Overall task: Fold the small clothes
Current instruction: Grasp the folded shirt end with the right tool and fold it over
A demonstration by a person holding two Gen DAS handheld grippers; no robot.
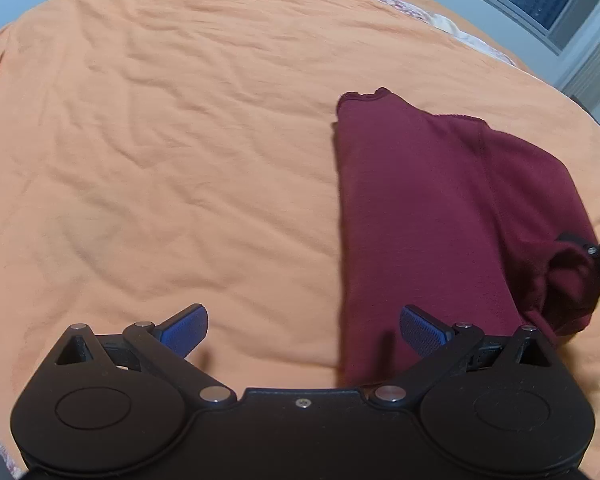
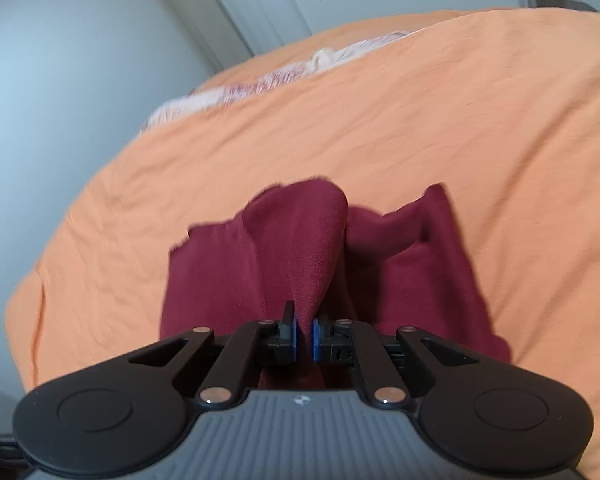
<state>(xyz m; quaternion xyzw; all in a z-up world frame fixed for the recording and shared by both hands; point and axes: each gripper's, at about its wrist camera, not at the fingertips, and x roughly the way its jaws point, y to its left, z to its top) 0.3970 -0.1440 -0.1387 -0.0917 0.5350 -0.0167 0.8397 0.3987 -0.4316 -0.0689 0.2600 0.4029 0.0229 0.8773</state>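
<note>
While the left gripper (image 1: 304,330) hovers with its blue pads spread wide and nothing between them, the maroon garment (image 1: 440,216) lies partly folded on the orange bedsheet (image 1: 160,140), and the right gripper (image 2: 305,338) pinches a raised fold of it.

Left of the maroon garment (image 1: 440,208) the orange bedsheet (image 1: 160,140) lies bare; the right gripper (image 1: 596,256) crowds the garment's right edge.
</note>
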